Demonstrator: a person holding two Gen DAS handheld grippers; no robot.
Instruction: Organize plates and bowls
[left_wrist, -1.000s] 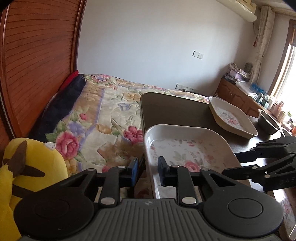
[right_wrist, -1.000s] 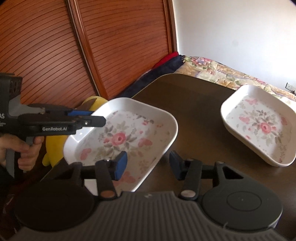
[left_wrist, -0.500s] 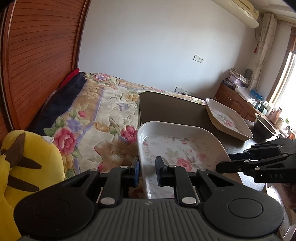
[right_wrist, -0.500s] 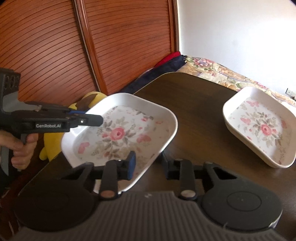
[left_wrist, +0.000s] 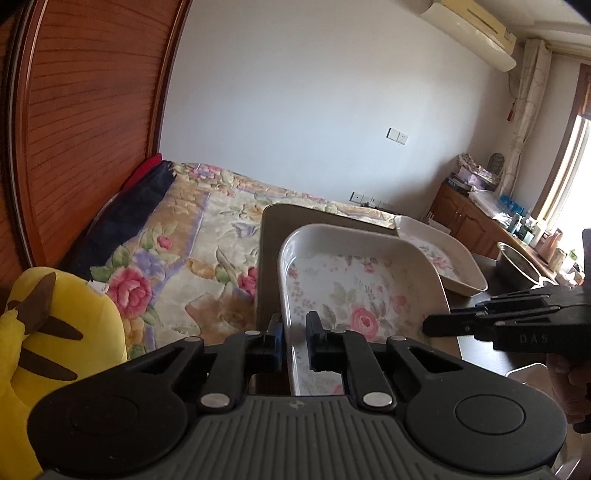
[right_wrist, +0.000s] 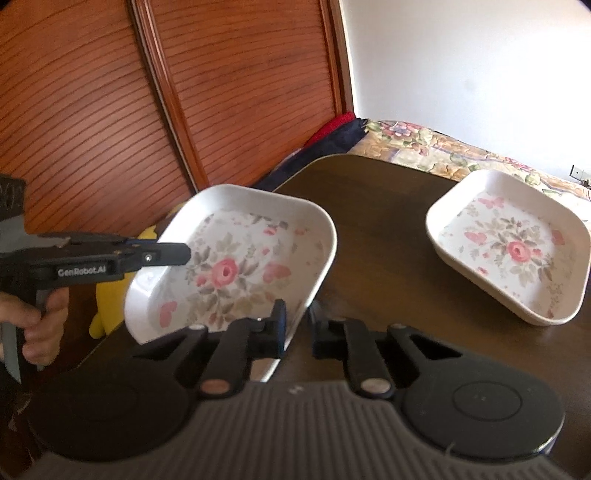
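The left gripper (left_wrist: 294, 341) has just been closing and now pinches the near rim of a white floral dish (left_wrist: 354, 280), one finger outside the wall and one inside. The right gripper (left_wrist: 436, 325) reaches in from the right and meets the dish's right rim; whether it grips cannot be told here. The dish is over the near corner of a dark table (left_wrist: 271, 236). A second floral dish (left_wrist: 443, 254) rests farther back on the table, with a metal bowl (left_wrist: 517, 262) beyond it. Left of the table lie a floral bedspread (left_wrist: 195, 236) and a yellow plush toy (left_wrist: 55, 325).
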